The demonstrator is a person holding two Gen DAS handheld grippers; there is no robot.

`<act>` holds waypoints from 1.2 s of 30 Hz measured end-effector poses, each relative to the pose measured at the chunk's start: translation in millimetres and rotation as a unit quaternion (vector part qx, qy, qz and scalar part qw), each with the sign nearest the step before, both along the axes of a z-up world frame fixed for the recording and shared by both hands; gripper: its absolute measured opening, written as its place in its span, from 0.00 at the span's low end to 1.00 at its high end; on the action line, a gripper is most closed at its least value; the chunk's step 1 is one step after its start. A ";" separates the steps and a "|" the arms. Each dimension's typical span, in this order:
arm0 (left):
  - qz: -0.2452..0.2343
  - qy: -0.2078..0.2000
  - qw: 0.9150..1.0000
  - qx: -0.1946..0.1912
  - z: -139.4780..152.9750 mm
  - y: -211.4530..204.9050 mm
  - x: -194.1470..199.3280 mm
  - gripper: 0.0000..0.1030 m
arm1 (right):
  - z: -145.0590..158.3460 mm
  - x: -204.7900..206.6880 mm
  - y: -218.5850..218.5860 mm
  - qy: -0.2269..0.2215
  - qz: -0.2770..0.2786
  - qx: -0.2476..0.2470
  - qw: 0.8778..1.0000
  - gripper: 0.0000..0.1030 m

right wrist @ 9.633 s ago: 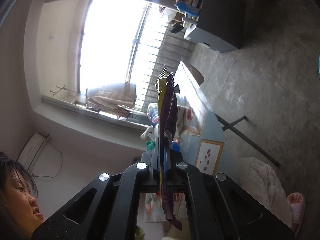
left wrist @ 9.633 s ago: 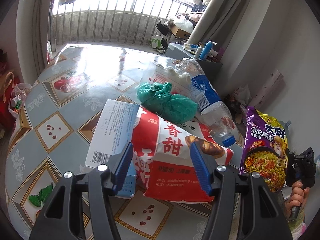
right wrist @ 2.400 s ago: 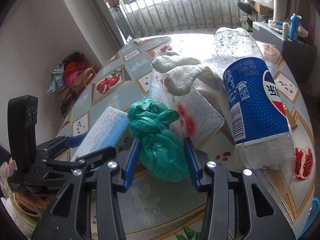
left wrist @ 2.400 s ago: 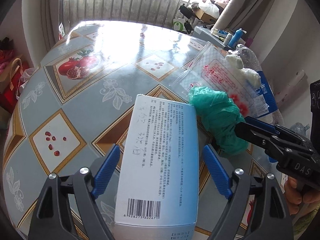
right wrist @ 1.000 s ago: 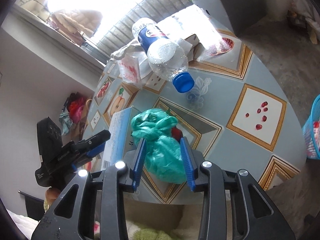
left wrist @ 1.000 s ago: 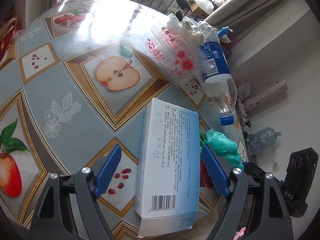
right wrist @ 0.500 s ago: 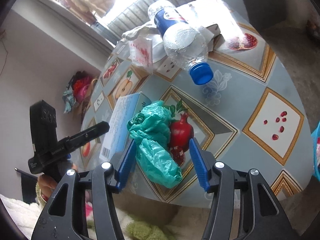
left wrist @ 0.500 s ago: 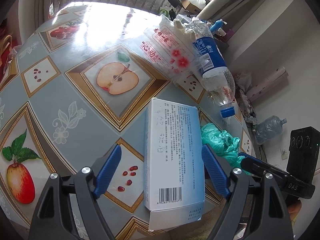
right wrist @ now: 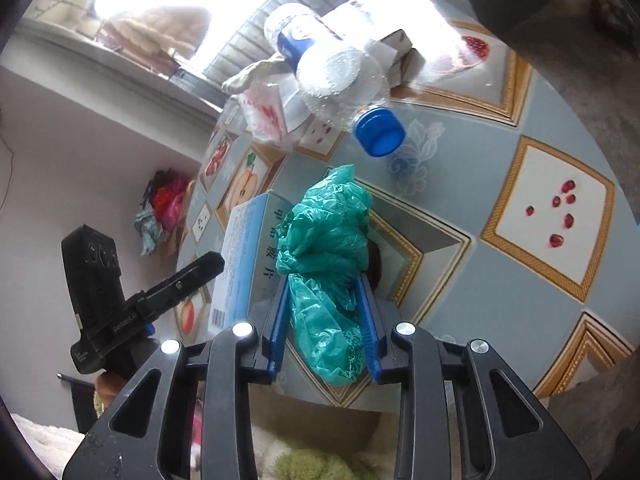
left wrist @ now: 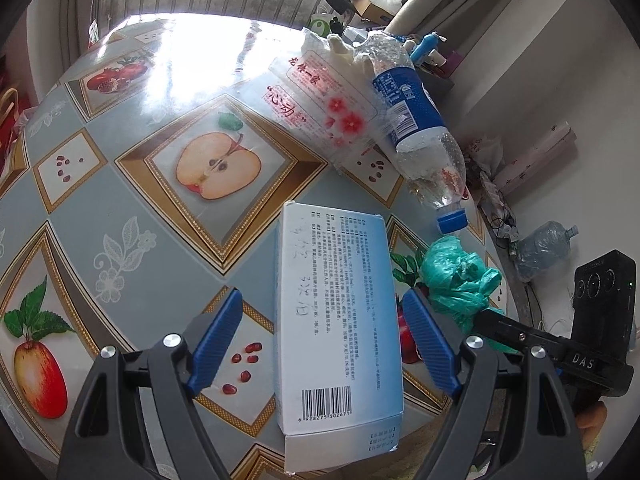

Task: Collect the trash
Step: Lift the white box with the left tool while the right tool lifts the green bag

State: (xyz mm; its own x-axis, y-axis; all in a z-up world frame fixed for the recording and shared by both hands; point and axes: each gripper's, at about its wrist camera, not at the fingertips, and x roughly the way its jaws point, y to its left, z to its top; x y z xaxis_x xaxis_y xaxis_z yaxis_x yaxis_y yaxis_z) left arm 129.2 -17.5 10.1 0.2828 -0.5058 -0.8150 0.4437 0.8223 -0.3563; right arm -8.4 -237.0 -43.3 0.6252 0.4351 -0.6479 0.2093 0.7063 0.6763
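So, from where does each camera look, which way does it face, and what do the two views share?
Left wrist: on the left claw, tilted down at the white box between its open pads; the right claw pokes in.
Right wrist: on the right claw, tilted down at the green bag its closing pads squeeze; the left claw shows.
Shared: box, bag, bottle, table.

Both wrist views look steeply down, close over the bench's (left wrist: 120, 208) near edge. Each shows the box (left wrist: 336, 320) and green bag (right wrist: 324, 240), with the other gripper at frame edge.
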 end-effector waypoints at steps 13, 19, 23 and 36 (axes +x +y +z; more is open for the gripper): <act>-0.027 -0.038 0.998 0.046 -7.1 -29.6 -9.2 0.84 | 9.1 -7.3 -5.4 -0.002 -0.031 -0.030 0.999 0.55; -0.042 -0.056 0.995 0.076 -14.9 -37.3 -13.2 0.84 | 7.3 2.9 1.4 -0.004 -0.019 -0.034 0.999 0.55; -0.049 -0.064 0.993 0.088 -17.8 -40.3 -14.0 0.84 | 3.8 7.8 3.1 -0.001 -0.009 -0.026 1.000 0.55; -0.058 -0.077 0.990 0.104 -26.4 -53.3 -11.9 0.84 | 2.2 6.9 2.1 -0.005 -0.015 -0.024 1.000 0.36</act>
State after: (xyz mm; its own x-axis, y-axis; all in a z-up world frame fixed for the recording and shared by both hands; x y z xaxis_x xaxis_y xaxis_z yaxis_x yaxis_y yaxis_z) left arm 117.3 -70.8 -16.3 0.3612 -0.3672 -0.8571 0.5757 0.8109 -0.1047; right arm -1.5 -234.9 -41.1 0.6442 0.3853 -0.6608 0.2231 0.7316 0.6442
